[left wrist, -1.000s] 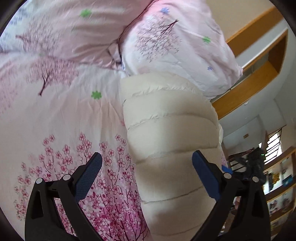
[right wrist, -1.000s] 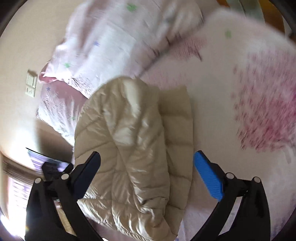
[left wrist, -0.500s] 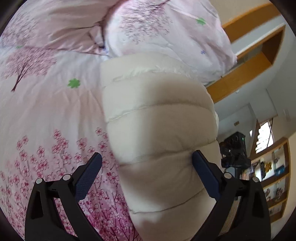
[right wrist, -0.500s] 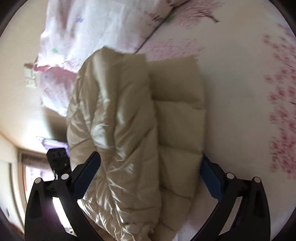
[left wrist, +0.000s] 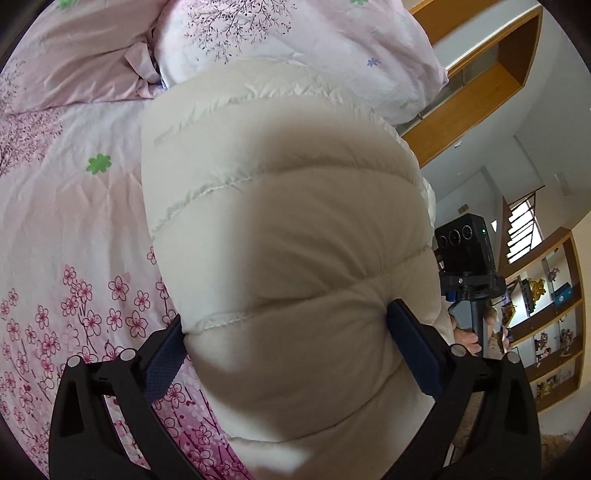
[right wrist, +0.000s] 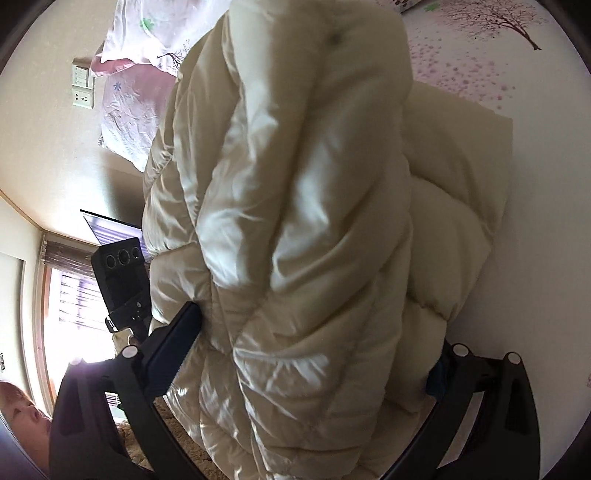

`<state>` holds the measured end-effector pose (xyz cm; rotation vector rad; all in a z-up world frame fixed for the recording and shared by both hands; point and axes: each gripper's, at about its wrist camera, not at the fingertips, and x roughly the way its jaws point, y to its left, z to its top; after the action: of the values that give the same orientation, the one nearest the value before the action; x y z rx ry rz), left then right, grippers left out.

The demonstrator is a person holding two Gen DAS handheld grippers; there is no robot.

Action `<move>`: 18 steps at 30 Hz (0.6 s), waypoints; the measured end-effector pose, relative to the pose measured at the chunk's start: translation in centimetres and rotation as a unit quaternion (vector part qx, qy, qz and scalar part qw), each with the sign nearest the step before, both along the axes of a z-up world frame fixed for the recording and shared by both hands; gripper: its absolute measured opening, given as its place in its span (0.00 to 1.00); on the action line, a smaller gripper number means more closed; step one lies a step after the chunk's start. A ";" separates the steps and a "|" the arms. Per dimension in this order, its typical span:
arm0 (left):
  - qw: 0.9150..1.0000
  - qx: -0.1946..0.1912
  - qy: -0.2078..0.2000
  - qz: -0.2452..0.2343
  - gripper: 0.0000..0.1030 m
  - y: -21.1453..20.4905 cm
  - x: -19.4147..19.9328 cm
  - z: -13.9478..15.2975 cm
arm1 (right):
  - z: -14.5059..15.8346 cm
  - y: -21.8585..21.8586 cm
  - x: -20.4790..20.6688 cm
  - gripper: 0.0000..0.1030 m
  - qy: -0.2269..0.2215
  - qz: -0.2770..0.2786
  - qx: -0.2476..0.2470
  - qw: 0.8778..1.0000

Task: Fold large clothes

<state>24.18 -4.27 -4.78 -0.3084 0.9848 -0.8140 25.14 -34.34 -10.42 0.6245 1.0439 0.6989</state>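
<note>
A cream quilted puffer jacket [left wrist: 288, 229] lies folded in a thick bundle on the cherry-blossom bedspread [left wrist: 74, 221]. My left gripper [left wrist: 288, 350] stands wide open and straddles the bundle's near end, with both blue pads against the padding. In the right wrist view the same jacket [right wrist: 295, 221] fills the middle, its folded layers stacked and shiny. My right gripper [right wrist: 306, 365] is also wide open around the bundle; its left pad touches the fabric and its right pad is mostly hidden behind the jacket.
Pink floral pillows [left wrist: 295, 33] lie just beyond the jacket at the head of the bed. A wooden headboard ledge [left wrist: 472, 92] and shelves [left wrist: 546, 314] stand to the right. Wall sockets [right wrist: 83, 85] and a bright window [right wrist: 74, 302] show beside the bed.
Both grippers have moved forward onto the jacket, which now fills the space between their fingers. The finger spacing looks the same as before.
</note>
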 end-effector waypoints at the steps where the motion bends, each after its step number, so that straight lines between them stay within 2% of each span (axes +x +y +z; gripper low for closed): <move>1: 1.000 -0.002 0.002 -0.001 0.99 0.1 0.1 -0.1 | 0.1 0.1 -0.1 0.98 -0.001 0.001 0.002 1.000; 10: 1.000 -0.018 0.018 -0.003 0.99 0.6 0.2 -0.6 | 0.8 3.4 0.3 0.96 -0.013 0.024 0.009 1.000; 12: 0.999 -0.030 0.023 -0.003 0.98 0.7 0.2 -0.8 | 0.7 3.6 0.3 0.87 -0.013 0.023 0.023 0.999; 14: 0.999 -0.048 0.026 -0.001 0.91 1.0 0.2 -1.0 | -0.1 3.4 0.1 0.62 0.000 0.021 0.070 0.997; 16: 0.997 -0.071 0.032 0.005 0.74 1.8 0.1 -1.1 | -0.2 3.6 -0.2 0.48 -0.009 0.018 0.106 0.994; 17: 0.996 -0.083 0.034 0.007 0.70 2.2 0.0 -1.0 | -0.1 3.8 -0.5 0.41 -0.015 0.015 0.113 0.993; 18: 0.995 -0.093 0.033 0.009 0.63 2.5 -0.1 -0.8 | 0.1 4.0 -0.8 0.39 -0.022 0.011 0.119 0.993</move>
<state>24.12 -1.75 -5.54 -0.5056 0.9692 -0.8860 24.34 -30.36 -10.28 0.8013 0.9342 0.8601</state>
